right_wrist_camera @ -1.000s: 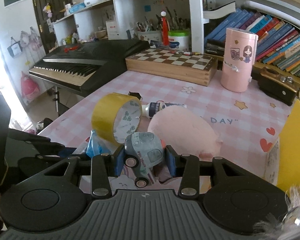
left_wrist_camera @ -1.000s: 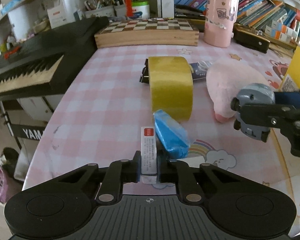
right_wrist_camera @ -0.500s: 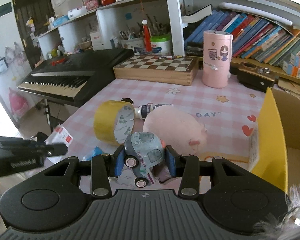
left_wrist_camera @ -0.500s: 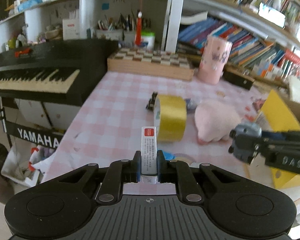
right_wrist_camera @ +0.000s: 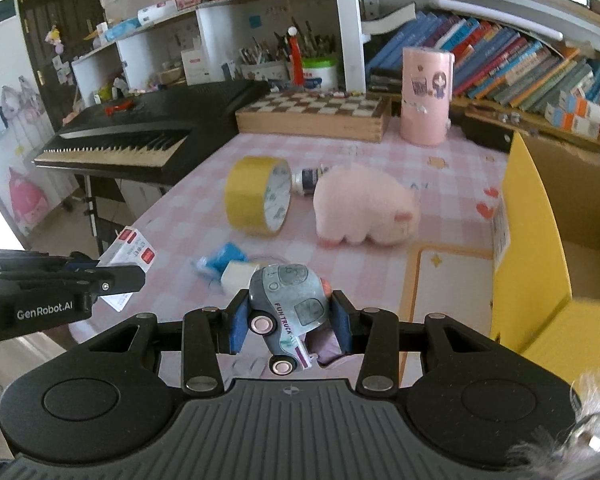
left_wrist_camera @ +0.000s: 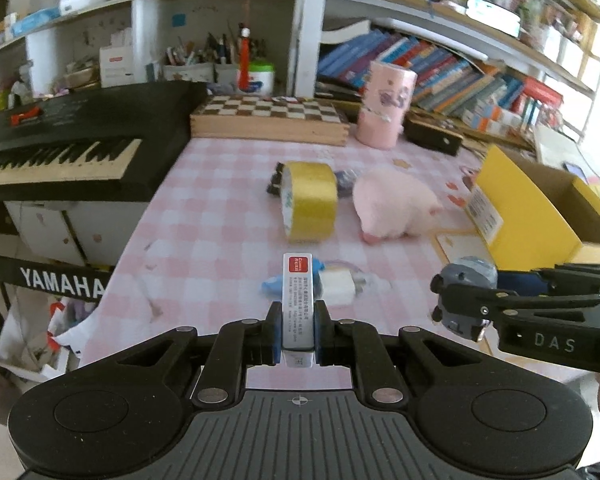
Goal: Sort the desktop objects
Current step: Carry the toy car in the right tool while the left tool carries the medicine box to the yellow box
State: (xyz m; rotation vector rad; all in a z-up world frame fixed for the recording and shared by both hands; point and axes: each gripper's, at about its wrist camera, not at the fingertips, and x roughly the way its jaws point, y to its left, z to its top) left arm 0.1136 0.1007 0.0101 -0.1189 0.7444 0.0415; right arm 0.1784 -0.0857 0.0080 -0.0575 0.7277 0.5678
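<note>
My left gripper, at the bottom centre of its view, is clamped on a small white box with a red label. My right gripper, at the bottom centre of its view, is clamped on a grey toy truck. Mid-frame on the pink checked table are a yellow tape roll and a pink plush toy. A yellow cardboard box stands open at the right edge.
</note>
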